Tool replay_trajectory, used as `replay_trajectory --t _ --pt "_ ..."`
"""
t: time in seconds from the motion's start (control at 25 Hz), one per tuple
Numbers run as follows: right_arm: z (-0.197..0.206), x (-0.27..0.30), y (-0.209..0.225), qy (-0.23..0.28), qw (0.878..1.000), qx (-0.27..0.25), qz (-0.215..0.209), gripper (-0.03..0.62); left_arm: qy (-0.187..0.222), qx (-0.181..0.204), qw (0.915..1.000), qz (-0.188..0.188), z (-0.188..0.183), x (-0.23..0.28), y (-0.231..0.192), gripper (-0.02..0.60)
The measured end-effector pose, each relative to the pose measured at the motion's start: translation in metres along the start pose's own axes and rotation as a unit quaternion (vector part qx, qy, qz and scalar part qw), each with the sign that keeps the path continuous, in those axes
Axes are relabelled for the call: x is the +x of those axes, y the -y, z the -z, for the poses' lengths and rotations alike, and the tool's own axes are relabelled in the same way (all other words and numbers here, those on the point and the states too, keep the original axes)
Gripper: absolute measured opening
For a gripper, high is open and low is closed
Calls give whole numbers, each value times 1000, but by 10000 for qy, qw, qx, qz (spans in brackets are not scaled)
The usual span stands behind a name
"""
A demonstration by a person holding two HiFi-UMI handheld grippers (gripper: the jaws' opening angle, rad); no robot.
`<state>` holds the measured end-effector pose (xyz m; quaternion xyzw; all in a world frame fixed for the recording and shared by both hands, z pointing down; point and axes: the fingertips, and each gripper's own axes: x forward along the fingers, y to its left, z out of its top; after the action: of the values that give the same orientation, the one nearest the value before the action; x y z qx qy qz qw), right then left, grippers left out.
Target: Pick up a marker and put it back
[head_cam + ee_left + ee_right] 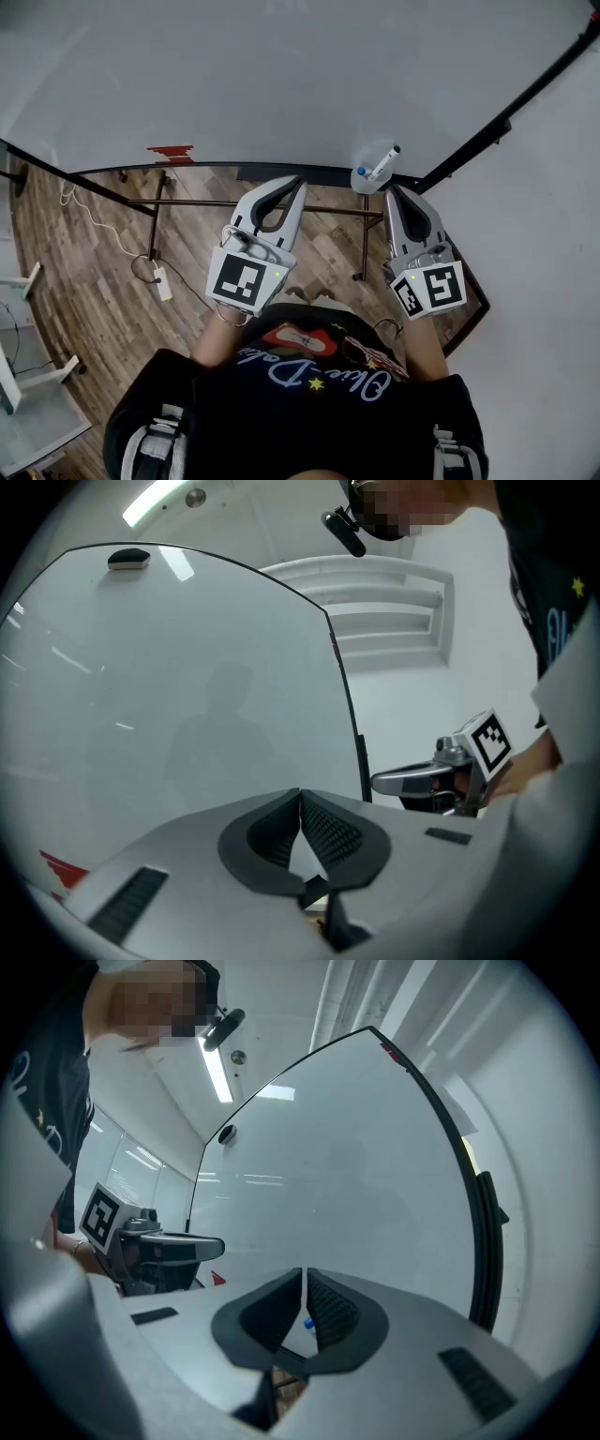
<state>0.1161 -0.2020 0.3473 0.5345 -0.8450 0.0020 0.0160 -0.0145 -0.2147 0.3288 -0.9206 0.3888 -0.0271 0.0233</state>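
Closest in is the person's dark shirt, and both forearms reach out from it, holding the grippers level toward the whiteboard. The right gripper has its jaws drawn in to a bare slit with nothing between them. Just ahead of its tips, the marker leans in a small pale holder at the board's lower edge, blue end down. That gripper looks lined up to take the marker, though I'd say the jaws must spread before they can go around it. The left gripper is also pinched closed and empty. It sits further along the edge, apart from the holder, and seems merely parked out of the way. A red patch sits well off to the left.
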Motion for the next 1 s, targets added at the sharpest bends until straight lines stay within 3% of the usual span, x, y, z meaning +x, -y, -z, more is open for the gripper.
replay_trajectory --t 0.36,1.0 --pt "27 22 11 -425 9988 -98 -214 59 -118 196 9996 -162 4 12 -1 5" --pt "77 63 10 -1277 9845 -1130 -402 141 -179 156 9986 -463 6 14 -14 5"
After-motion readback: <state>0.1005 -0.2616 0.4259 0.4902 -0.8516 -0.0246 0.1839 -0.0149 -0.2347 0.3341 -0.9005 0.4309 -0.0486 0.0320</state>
